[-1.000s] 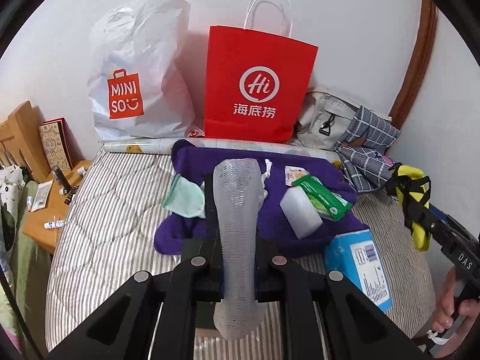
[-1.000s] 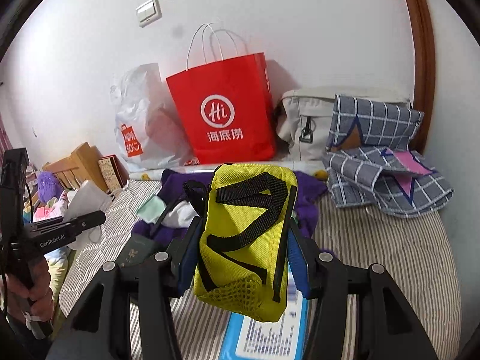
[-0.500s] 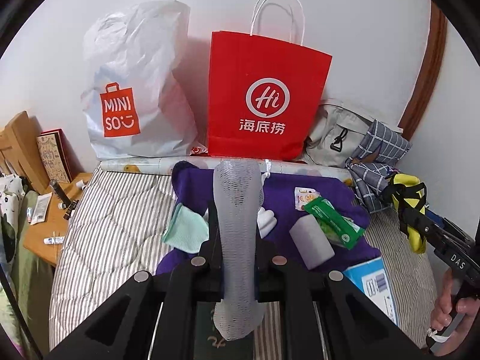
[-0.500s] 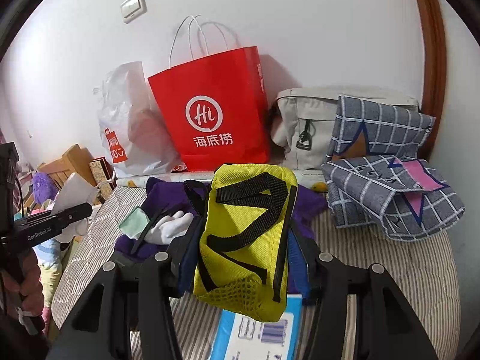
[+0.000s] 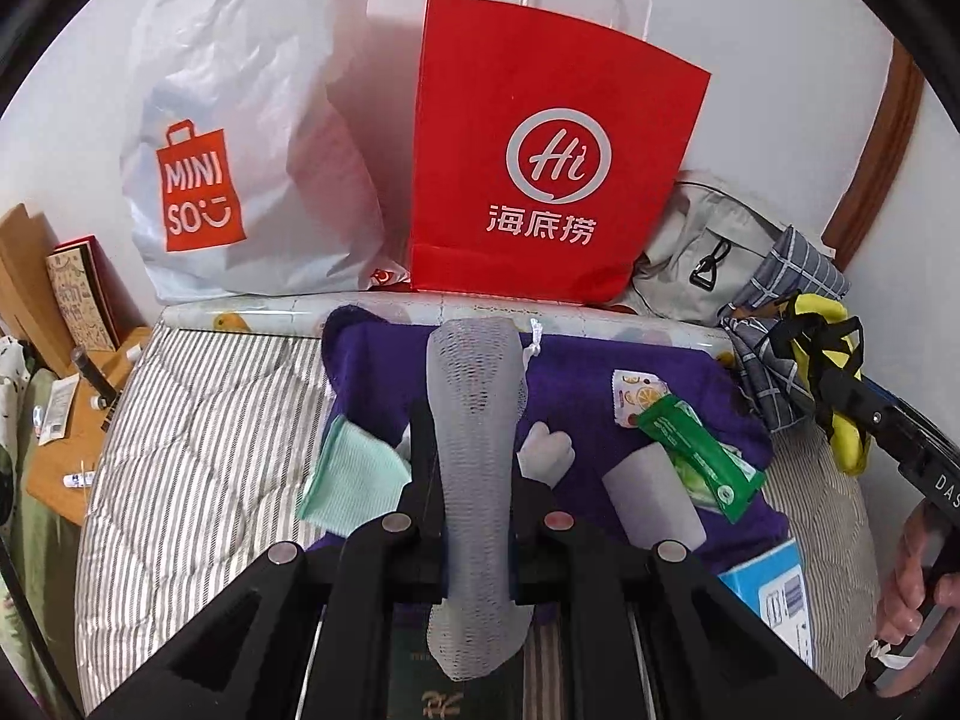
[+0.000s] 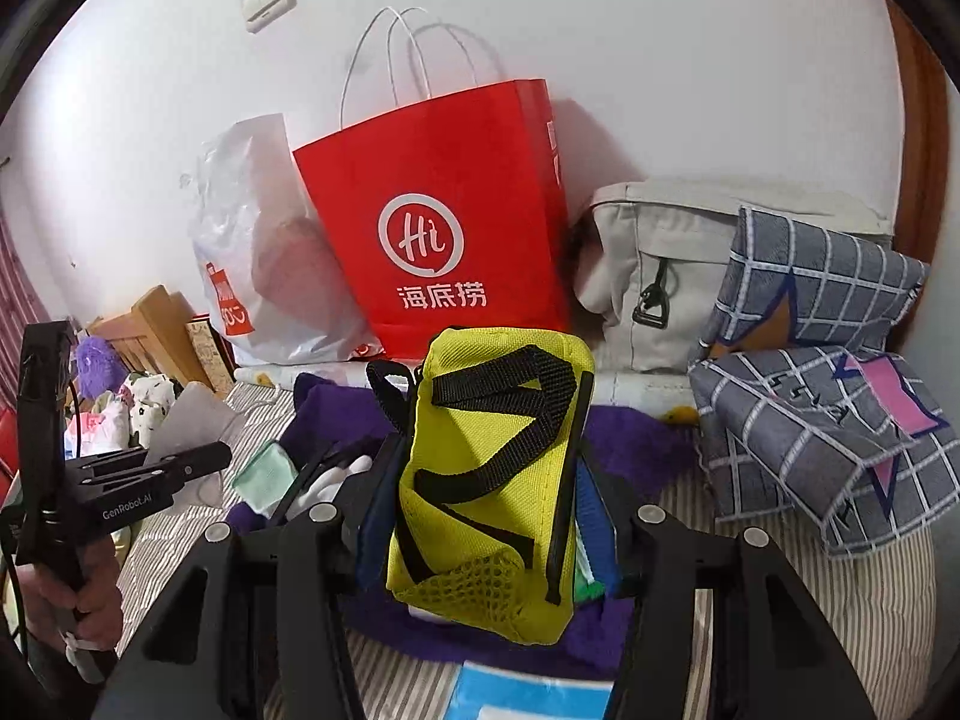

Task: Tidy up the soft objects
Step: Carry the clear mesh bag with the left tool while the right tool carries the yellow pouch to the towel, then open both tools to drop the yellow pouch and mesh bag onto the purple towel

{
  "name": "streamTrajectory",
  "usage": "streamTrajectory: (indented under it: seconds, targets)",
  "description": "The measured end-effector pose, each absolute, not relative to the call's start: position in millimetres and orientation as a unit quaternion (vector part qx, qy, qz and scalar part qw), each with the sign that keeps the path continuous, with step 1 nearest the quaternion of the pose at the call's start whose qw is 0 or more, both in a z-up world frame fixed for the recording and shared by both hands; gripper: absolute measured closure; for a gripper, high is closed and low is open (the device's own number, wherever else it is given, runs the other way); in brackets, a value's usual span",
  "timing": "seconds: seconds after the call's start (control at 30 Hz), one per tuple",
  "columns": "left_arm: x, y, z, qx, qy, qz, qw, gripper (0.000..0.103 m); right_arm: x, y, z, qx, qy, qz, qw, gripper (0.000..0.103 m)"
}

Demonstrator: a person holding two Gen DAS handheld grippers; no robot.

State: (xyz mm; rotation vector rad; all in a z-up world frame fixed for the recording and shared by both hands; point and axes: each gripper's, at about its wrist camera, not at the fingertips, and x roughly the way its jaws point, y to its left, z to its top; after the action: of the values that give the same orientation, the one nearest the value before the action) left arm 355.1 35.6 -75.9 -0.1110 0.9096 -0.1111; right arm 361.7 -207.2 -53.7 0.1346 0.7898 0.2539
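Note:
In the left wrist view my left gripper (image 5: 471,450) is shut on a long grey-white mesh sleeve (image 5: 474,396) that stands up between its fingers, above a purple cloth (image 5: 600,372) on the striped bed. That cloth carries a mint cloth (image 5: 354,474), a small white plush piece (image 5: 546,450), a green wipes packet (image 5: 696,450) and a white tissue pack (image 5: 654,498). In the right wrist view my right gripper (image 6: 486,468) is shut on a yellow pouch (image 6: 498,480) with black straps, held over the purple cloth (image 6: 630,438). The left gripper (image 6: 198,462) shows at the left edge.
A red paper bag (image 5: 552,156) and a white plastic bag (image 5: 252,144) stand against the wall behind the bed. A beige bag (image 6: 660,264) and checked cushions (image 6: 828,408) fill the right side. A blue box (image 5: 774,588) lies near the front; a wooden bedside table (image 5: 72,420) is at left.
Both grippers have moved forward toward the wall with their loads still held. The bags and the things on the purple cloth now look larger and nearer.

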Motion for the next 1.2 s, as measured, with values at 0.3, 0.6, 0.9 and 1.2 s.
streamTrajectory:
  seconds: [0.3, 0.6, 0.9, 1.2]
  targets:
    - [379, 26, -88, -0.045, 0.454, -0.068, 0.887, 0.091, 391, -195, -70, 0.060, 0.396, 0.139, 0.906, 0.050]
    - [396, 19, -108, -0.045, 0.473, -0.079, 0.877, 0.091, 404, -196, -104, 0.054, 0.443, 0.137, 0.885, 0.050]
    - [408, 8, -125, -0.036, 0.485, -0.095, 0.868, 0.091, 417, -188, -124, 0.054, 0.474, 0.147, 0.867, 0.050]
    - [422, 10, -136, -0.048, 0.492, -0.101, 0.863, 0.091, 426, -182, -142, 0.046, 0.498, 0.151, 0.853, 0.050]
